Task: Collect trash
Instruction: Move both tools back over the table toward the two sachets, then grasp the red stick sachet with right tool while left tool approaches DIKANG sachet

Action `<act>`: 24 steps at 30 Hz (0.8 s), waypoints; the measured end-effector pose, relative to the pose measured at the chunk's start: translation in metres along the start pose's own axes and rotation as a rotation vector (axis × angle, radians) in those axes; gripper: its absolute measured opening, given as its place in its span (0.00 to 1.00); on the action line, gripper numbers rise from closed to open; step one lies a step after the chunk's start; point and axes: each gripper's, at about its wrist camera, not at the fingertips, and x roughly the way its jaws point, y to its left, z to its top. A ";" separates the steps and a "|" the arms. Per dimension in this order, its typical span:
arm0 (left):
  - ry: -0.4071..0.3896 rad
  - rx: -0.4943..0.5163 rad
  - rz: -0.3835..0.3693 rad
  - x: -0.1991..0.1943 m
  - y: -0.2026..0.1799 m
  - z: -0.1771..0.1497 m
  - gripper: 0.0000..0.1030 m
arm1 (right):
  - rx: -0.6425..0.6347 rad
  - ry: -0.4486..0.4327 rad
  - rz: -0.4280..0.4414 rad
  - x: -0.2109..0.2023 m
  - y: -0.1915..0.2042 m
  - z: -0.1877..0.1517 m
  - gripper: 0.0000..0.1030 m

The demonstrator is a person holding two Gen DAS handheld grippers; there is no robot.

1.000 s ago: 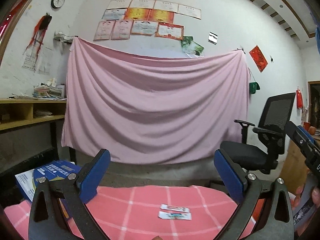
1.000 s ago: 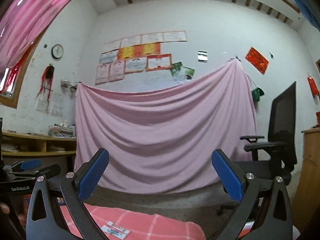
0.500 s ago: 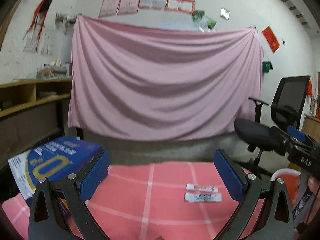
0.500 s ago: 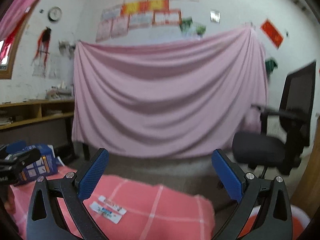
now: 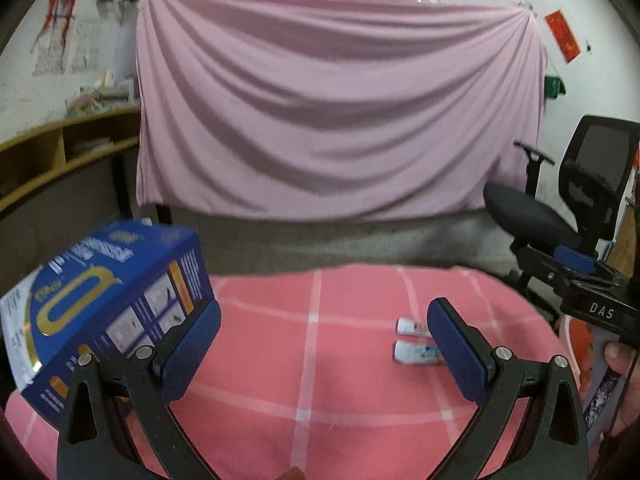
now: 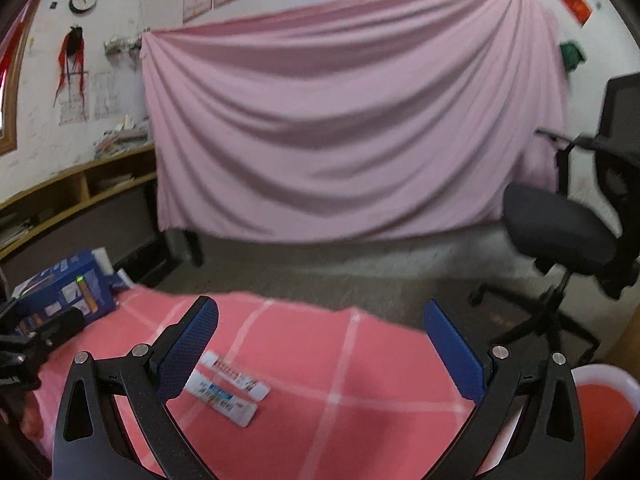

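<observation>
task barely begun, by the look of it. left gripper (image 5: 324, 344) and right gripper (image 6: 320, 344) both spread wide, holding nothing. two sachets (image 6: 228, 386) lie uncollected side by side on the pink cloth (image 6: 360, 380); blue box (image 5: 108, 296) at its left; red bin (image 6: 604, 400) at right.

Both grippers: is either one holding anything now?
No. The left gripper and right gripper are open and empty above the pink checked tablecloth.
</observation>
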 end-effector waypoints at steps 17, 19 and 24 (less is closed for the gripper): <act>0.261 -0.073 -0.063 0.037 0.000 -0.009 0.96 | -0.171 0.437 0.169 0.071 0.035 -0.029 0.48; 0.274 -0.069 -0.068 0.040 -0.001 -0.008 0.96 | -0.177 0.441 0.172 0.072 0.037 -0.030 0.47; 0.308 -0.080 -0.105 0.045 -0.003 -0.006 0.96 | -0.184 0.445 0.204 0.070 0.038 -0.030 0.23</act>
